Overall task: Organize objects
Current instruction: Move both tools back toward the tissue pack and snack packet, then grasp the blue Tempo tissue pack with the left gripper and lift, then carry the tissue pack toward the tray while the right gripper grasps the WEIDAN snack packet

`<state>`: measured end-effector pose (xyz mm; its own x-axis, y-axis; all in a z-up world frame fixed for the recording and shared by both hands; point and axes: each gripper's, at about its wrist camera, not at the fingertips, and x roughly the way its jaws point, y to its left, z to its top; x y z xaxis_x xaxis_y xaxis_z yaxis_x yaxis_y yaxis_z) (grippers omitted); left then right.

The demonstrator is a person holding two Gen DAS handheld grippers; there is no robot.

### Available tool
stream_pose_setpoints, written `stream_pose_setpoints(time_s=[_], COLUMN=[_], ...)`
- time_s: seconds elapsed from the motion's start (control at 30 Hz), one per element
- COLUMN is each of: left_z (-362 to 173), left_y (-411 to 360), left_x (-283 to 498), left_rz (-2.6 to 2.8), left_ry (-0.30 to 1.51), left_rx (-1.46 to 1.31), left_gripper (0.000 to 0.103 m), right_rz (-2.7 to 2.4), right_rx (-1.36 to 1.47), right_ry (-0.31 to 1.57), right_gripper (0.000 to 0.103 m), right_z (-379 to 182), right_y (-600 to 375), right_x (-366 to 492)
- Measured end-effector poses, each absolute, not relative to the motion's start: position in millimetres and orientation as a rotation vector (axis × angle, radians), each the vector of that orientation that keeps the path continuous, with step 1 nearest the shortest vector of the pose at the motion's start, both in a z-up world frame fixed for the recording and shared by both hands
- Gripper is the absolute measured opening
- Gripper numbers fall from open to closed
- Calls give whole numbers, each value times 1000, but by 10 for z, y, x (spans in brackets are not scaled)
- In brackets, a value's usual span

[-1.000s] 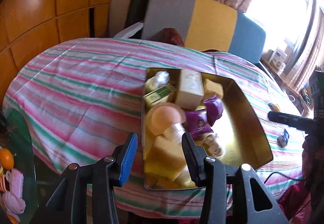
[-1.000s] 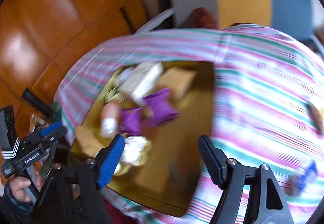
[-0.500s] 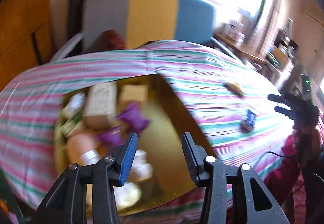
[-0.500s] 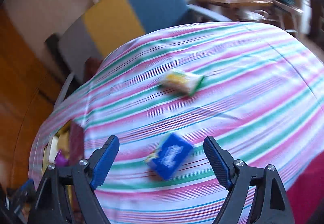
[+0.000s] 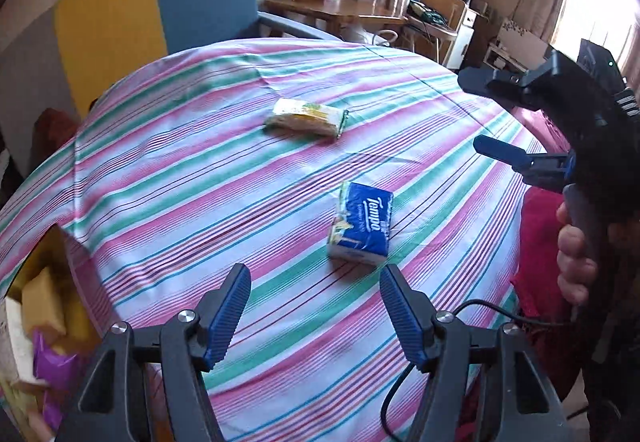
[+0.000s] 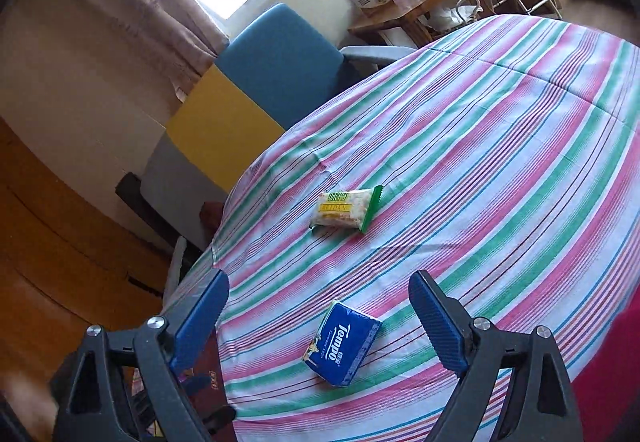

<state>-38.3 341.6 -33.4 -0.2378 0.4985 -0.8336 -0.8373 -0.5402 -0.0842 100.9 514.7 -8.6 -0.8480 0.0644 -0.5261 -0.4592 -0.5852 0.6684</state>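
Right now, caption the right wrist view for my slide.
Open right gripper hovers over blue Tempo tissue pack; yellow-green snack packet lies beyond on striped tablecloth.

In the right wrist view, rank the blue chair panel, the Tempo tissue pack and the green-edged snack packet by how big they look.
Largest to smallest, as they appear:
1. blue chair panel, though it sits farthest away
2. Tempo tissue pack
3. green-edged snack packet
The pack lies nearer the camera than the packet, so their true order is unsure.

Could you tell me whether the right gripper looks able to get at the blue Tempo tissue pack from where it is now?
Probably yes. The right gripper is open, and the blue Tempo tissue pack lies flat on the striped tablecloth between its fingers' line, with nothing over it.
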Motion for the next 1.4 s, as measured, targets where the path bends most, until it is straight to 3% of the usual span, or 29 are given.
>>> stream_pose_setpoints(time_s=[0.07,0.17,0.47,0.5,0.6,1.03,1.4], left_z=[-409,-531,-992,-1017,-1071,-553,-200], left_y=[3572,3820,4297,4322,4340,3237,2357], left_x=[-382,-355,-456,-458,-520,-471,-330], left_rz=[1855,1805,1735,1732,1750,1879,1901], left_ry=[506,554,663,666,656,337,176], left_rx=[-1096,-1091,-1157,-1155,-1174,-1226,-1181], left_gripper=[69,79,81,79,53,53,53], right_rz=[2467,2474,2484,2483,2481,2441,2444], right_rx=[-652,-627,-625,-625,-628,-843,-1340], right_ry=[1258,1272,1317,1318,1326,1288,837], right_gripper=[92,92,94,94,94,94,94], right_z=[-109,-116,-149,-152,-163,-267,-290], right_y=[5154,5164,5183,5184,5190,5156,4897], right_x=[1013,1038,1045,1045,1038,839,-93])
